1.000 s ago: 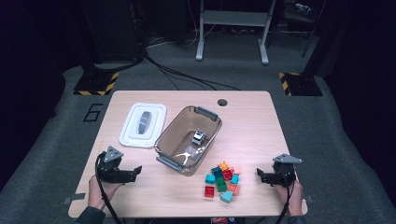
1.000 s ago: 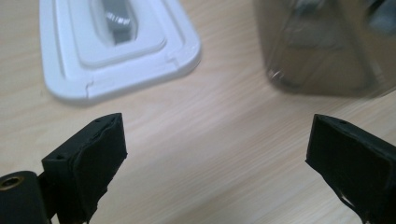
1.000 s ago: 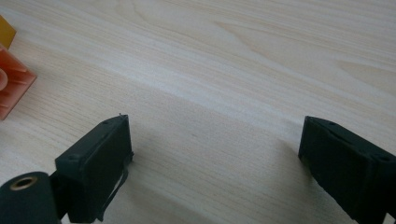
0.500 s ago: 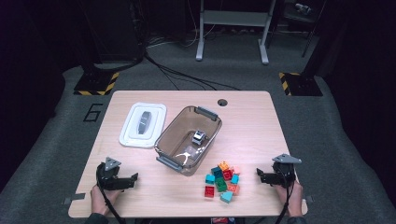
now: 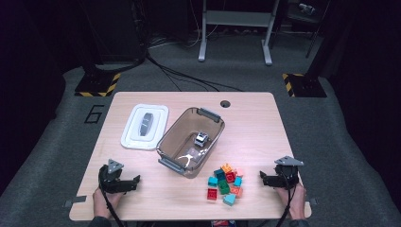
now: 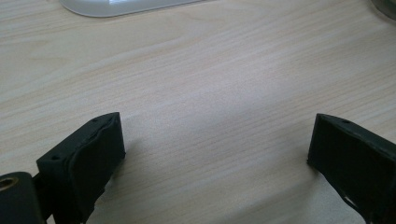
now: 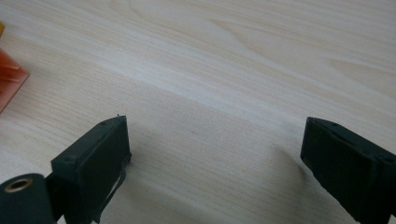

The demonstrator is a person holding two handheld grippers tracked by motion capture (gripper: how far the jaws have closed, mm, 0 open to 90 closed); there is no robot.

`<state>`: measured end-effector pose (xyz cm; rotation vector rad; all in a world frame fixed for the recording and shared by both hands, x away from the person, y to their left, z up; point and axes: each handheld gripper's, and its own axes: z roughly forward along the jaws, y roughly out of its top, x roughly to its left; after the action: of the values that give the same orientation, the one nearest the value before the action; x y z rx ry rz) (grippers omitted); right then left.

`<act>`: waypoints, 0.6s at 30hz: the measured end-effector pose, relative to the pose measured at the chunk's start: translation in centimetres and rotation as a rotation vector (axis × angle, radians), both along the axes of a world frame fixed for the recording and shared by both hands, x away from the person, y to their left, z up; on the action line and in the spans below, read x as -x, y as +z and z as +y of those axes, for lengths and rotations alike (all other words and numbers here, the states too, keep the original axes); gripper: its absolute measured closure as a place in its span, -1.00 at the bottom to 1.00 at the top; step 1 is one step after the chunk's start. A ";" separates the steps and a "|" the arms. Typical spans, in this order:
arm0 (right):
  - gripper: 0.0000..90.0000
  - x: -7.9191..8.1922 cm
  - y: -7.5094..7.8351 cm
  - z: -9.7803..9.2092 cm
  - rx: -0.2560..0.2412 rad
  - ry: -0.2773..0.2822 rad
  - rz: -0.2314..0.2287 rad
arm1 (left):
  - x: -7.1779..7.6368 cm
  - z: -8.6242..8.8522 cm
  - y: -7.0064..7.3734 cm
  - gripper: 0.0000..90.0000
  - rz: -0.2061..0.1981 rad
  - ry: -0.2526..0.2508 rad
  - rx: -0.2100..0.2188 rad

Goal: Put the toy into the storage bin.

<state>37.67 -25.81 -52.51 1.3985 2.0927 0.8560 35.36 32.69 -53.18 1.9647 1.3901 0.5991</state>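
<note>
A clear brown-tinted bin point(image 5: 176, 139) with grey handles sits mid-table, with a small grey and white item point(image 5: 201, 139) inside. Its white lid point(image 5: 144, 126) lies flat to the left. A pile of several coloured toy bricks point(image 5: 225, 183) rests in front of the bin, to the right. My left gripper point(image 5: 132, 182) rests on the table near the front left corner, open and empty, its jaws wide over bare wood point(image 6: 215, 135). My right gripper point(image 5: 263, 178) lies near the front right edge, open and empty point(image 7: 215, 140), just right of the bricks. An orange brick's edge point(image 7: 8, 81) shows at the left of the right gripper view.
The wooden table point(image 5: 255, 123) has a round cable hole point(image 5: 225, 103) at its back edge. Dark carpet, cables and a metal stand point(image 5: 234, 28) lie beyond. The lid's rim point(image 6: 121, 5) shows at the top of the left gripper view.
My left gripper has slid toward the front edge of the table and a little right. The right gripper has stayed in place.
</note>
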 end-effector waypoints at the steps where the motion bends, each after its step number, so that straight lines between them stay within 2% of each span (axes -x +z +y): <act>1: -0.89 0.0 0.0 0.2 -0.006 0.011 0.003 | 0.0 0.0 0.0 -0.92 -0.001 0.002 -0.001; 3: -0.91 0.0 0.2 0.6 -0.016 0.035 0.016 | 0.0 -0.1 0.0 -0.91 -0.001 0.002 0.001; 5: -0.86 0.3 0.5 1.3 -0.040 0.058 0.006 | 0.0 -0.1 0.0 -0.91 0.000 0.001 0.002; 7: -0.82 0.7 0.9 2.0 -0.071 0.087 -0.024 | -0.1 0.0 0.0 -0.91 0.001 -0.001 0.001; 8: -0.83 0.8 1.2 2.4 -0.083 0.105 -0.022 | -0.1 0.0 0.0 -0.91 0.000 -0.002 0.000; 14: -0.96 0.7 2.8 5.2 -0.136 0.175 0.042 | -0.1 0.0 0.0 -0.91 -0.001 -0.001 0.000; 16: -1.00 0.2 3.0 5.6 -0.164 0.178 0.088 | -0.1 0.0 0.0 -0.90 0.000 -0.003 0.000; 18: -1.00 0.0 3.2 5.9 -0.194 0.185 0.097 | -0.1 0.0 0.0 -0.90 -0.001 -0.003 0.000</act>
<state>37.67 -19.87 -49.26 1.3825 2.2918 1.1107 35.43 32.65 -53.17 1.9663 1.3868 0.5986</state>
